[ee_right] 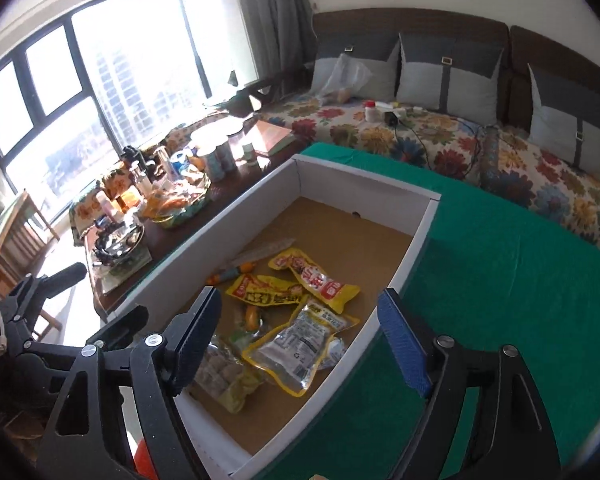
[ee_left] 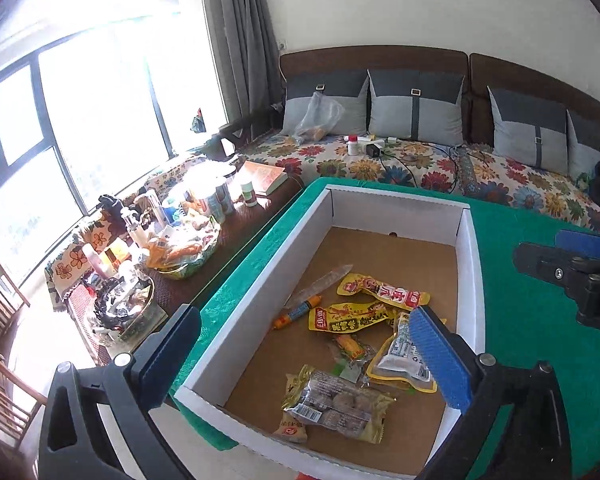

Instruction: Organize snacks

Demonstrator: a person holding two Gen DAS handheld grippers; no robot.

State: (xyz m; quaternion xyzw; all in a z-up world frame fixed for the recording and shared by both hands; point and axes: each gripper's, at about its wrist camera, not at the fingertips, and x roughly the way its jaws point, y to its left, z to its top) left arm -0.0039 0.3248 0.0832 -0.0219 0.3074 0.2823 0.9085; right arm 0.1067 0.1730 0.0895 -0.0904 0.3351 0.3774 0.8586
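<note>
A white cardboard box (ee_left: 284, 256) (ee_right: 416, 236) with a brown floor stands on a green cloth (ee_left: 532, 320) (ee_right: 500, 260). Inside lie several snack packs: two yellow pouches (ee_left: 382, 290) (ee_right: 314, 276), a clear meatball bag (ee_left: 334, 402) (ee_right: 216, 368), a clear-and-yellow pack (ee_left: 396, 360) (ee_right: 300, 344), a sausage stick (ee_left: 298, 312) (ee_right: 230, 274). My left gripper (ee_left: 308, 356) is open and empty above the box's near end. My right gripper (ee_right: 300, 336) is open and empty over the box's near right part; it also shows at the right of the left wrist view (ee_left: 572, 264).
A side table (ee_left: 236, 232) (ee_right: 236, 184) left of the box holds bottles, cans, a book and a snack basket (ee_left: 184, 252) (ee_right: 180, 204). A floral-covered sofa (ee_left: 420, 168) (ee_right: 460, 144) with grey cushions runs behind. Windows are at the left.
</note>
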